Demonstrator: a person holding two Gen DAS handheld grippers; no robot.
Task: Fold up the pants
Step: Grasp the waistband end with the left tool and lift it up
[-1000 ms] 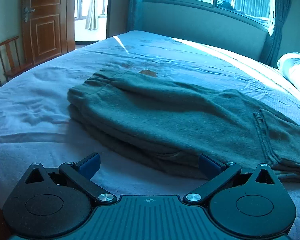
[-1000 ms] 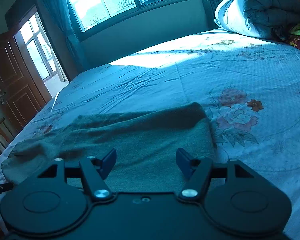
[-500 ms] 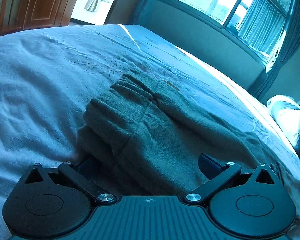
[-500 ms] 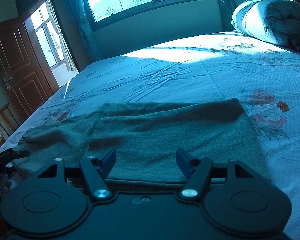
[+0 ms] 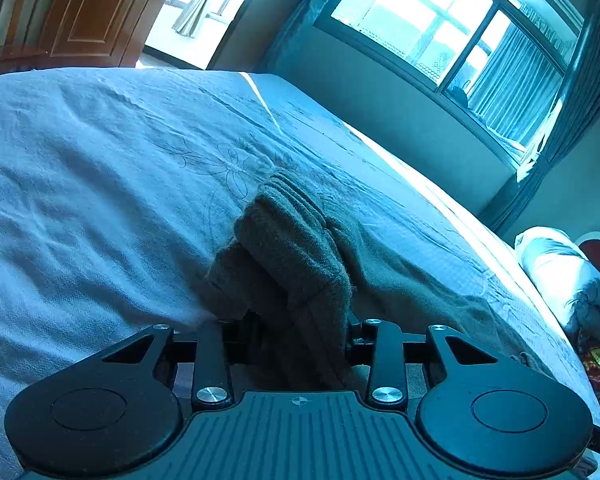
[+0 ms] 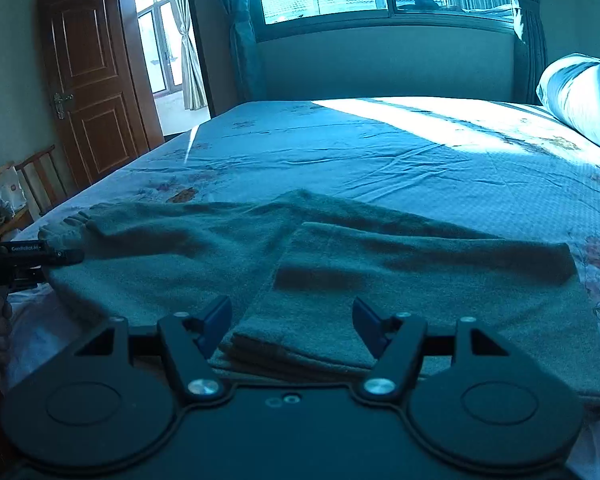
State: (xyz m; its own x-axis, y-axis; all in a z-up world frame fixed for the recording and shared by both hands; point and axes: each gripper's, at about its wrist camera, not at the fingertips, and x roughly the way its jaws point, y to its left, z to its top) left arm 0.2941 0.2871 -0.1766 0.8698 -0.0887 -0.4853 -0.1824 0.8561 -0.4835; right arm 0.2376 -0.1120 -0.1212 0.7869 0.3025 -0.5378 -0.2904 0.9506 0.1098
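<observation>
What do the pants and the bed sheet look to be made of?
Pants: thick, soft fleece or brushed knit, matte, judging by the fuzzy nap and ribbed gathered waistband. Sheet: thin woven fabric, probably cotton, matte, with fine creases and a printed flower pattern. Exact fibres can't be told.

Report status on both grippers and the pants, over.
Left gripper closing on the bunched waistband end of the pants. Right gripper opening, straddling the folded leg edge, not gripping. Pants lie on the bed; nothing in the way.
</observation>
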